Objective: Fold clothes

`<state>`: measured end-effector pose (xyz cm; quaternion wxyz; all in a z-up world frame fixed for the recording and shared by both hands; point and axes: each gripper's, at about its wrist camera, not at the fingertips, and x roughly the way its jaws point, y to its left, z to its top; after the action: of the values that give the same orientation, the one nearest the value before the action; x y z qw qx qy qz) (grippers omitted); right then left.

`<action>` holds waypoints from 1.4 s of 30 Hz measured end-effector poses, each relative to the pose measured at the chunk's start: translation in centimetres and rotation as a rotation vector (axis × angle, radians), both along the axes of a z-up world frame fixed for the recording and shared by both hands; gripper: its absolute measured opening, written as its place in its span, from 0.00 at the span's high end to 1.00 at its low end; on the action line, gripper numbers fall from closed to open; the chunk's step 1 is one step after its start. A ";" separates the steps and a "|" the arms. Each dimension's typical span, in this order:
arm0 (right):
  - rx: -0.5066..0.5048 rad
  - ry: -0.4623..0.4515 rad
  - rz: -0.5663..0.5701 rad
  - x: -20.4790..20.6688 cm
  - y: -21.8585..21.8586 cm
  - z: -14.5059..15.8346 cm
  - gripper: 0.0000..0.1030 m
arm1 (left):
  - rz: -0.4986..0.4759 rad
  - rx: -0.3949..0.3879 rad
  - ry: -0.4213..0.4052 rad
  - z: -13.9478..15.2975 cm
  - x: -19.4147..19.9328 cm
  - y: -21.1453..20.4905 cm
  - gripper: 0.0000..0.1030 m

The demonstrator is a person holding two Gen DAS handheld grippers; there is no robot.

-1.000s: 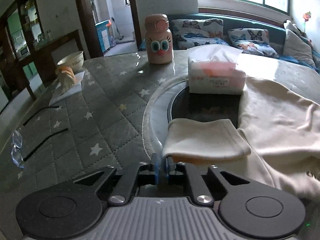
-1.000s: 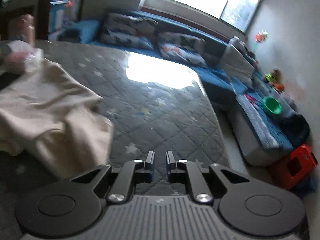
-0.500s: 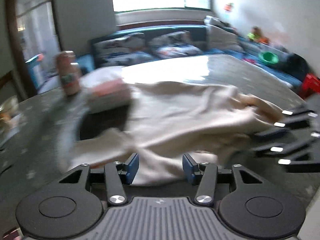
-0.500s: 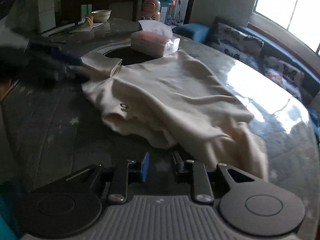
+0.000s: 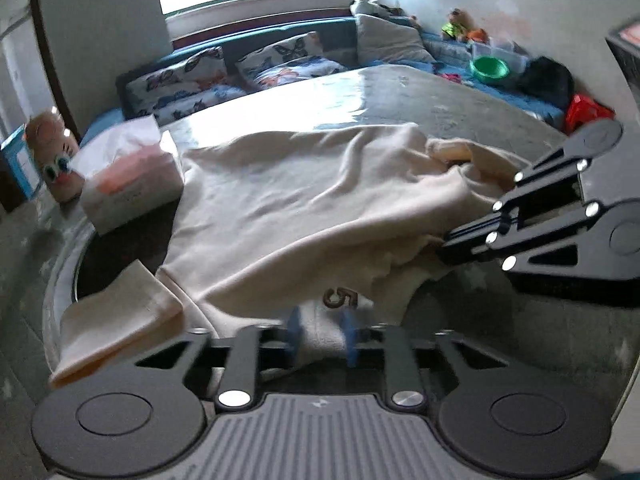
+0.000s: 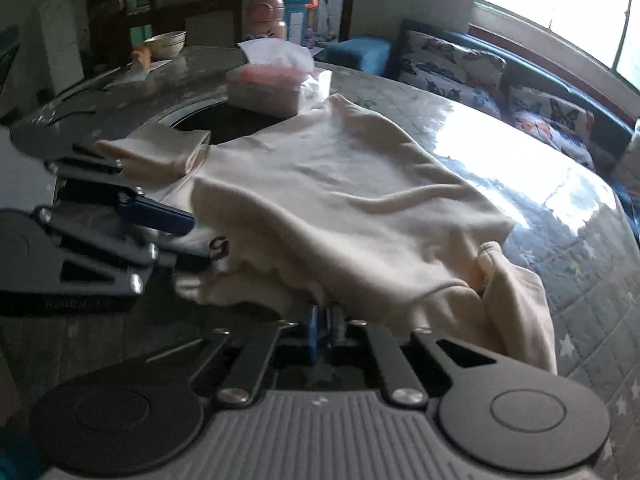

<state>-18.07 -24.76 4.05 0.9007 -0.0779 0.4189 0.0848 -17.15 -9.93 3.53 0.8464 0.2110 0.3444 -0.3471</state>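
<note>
A cream sweatshirt (image 5: 304, 208) lies crumpled across the round quilted table (image 5: 460, 96); it also shows in the right wrist view (image 6: 340, 184). My left gripper (image 5: 320, 330) has its blue pads either side of the garment's near edge, by a "5" print, with cloth between them. My right gripper (image 6: 324, 330) is shut on the garment's lower edge; in the left wrist view it shows at the right (image 5: 444, 246). The left gripper shows at the left of the right wrist view (image 6: 188, 236). One sleeve cuff (image 5: 116, 324) lies at the near left.
A tissue pack (image 5: 128, 184) and a pink owl bottle (image 5: 54, 160) stand at the table's far left. A bowl (image 6: 166, 42) sits at the far edge. A dark round inset (image 6: 224, 118) lies under the garment. A sofa with butterfly cushions (image 5: 280, 60) runs behind.
Both grippers have swung round onto the garment's near edge. The left jaws opened and are now closing on the cloth. The right gripper has closed on the hem.
</note>
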 end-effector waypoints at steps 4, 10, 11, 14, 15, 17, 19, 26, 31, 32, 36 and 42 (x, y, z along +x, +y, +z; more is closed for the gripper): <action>0.009 0.000 0.013 -0.8 -0.1 0.7 0.99 | -0.017 0.004 0.002 0.2 -0.2 0.4 0.94; 0.057 0.122 0.165 -4.0 0.7 2.2 1.00 | -0.111 -0.021 0.079 1.4 -2.3 2.1 0.97; 0.049 0.148 0.206 -4.9 1.1 2.4 1.00 | -0.132 -0.011 0.087 1.3 -2.9 2.4 0.97; 0.048 0.176 0.271 -6.8 1.8 3.0 1.00 | -0.145 -0.002 0.085 1.5 -3.7 2.9 0.97; 0.061 0.180 0.279 -7.1 1.8 3.4 0.99 | -0.139 -0.009 0.080 1.8 -3.7 3.0 0.96; 0.062 0.138 0.246 -6.6 1.1 4.5 0.98 | -0.107 -0.036 0.060 2.5 -2.9 2.8 0.96; 0.059 0.090 0.199 -5.5 0.1 5.7 0.92 | -0.086 -0.049 0.059 2.8 -1.6 1.9 0.95; 0.071 -0.024 -0.027 1.8 -6.1 8.0 0.81 | -0.039 -0.036 0.115 0.5 2.2 -1.5 0.93; 0.123 -0.016 -0.174 6.9 -11.1 6.1 0.65 | -0.055 -0.049 0.155 -0.2 2.4 -1.5 0.93; 0.148 -0.003 -0.197 7.8 -12.0 5.5 0.65 | -0.064 -0.050 0.165 -0.2 2.3 -1.3 0.93; 0.219 0.045 -0.260 10.4 -14.3 2.6 0.61 | -0.091 -0.053 0.183 -0.2 1.5 -1.1 0.93; 0.269 0.108 -0.295 12.6 -15.0 -0.8 0.64 | -0.109 -0.060 0.215 0.0 1.2 -0.7 0.93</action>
<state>-5.45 -39.74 3.25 0.8818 0.1101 0.4585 0.0114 -15.94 -10.63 3.54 0.7902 0.1656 0.4108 -0.4236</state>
